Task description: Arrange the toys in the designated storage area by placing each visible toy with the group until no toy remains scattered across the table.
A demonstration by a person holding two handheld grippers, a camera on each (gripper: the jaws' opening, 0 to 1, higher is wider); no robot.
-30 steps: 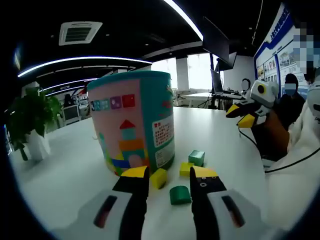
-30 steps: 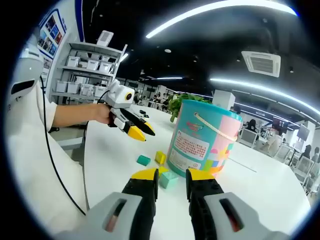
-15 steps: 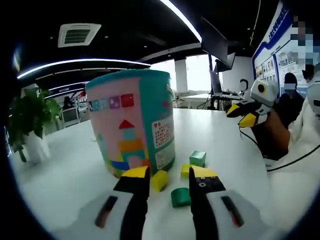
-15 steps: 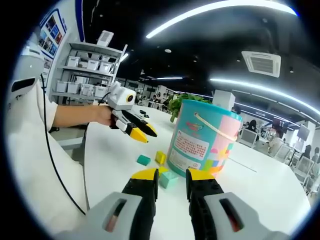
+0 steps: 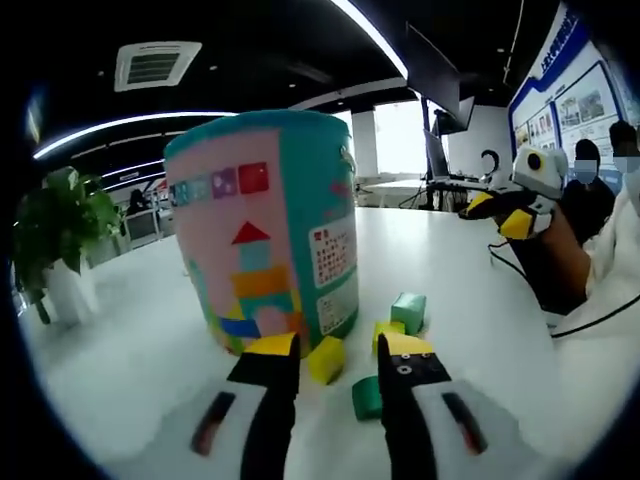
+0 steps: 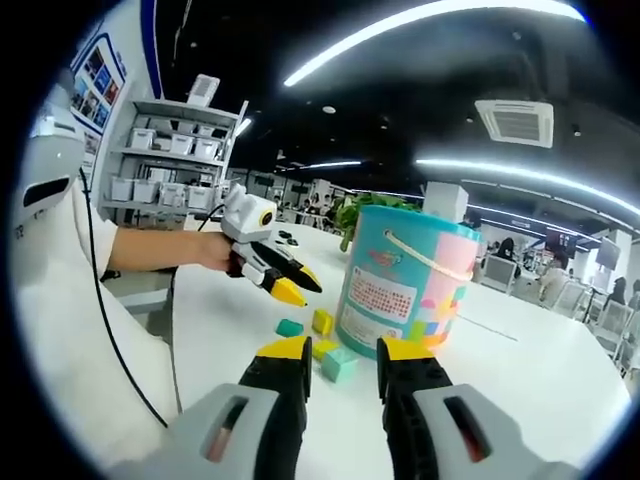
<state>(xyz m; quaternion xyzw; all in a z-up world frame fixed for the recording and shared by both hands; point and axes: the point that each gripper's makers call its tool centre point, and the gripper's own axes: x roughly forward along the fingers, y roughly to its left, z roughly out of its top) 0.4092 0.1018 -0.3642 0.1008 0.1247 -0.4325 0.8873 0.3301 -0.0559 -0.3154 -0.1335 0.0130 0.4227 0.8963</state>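
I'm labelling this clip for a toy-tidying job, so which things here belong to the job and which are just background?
Part of the job:
- toy bucket
- yellow block
- dark green block
- teal cube
- yellow-green block
- left gripper, open
- right gripper, open
- white table

Just background:
- potted plant
- storage shelves
- wall posters

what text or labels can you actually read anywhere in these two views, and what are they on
None can be read.
Toy bucket: white label panel with red print, too blurred to read.
Toy bucket, right gripper view: red-print label, too small.
Wall posters: text too blurred.
Shelf bins: no legible marks.
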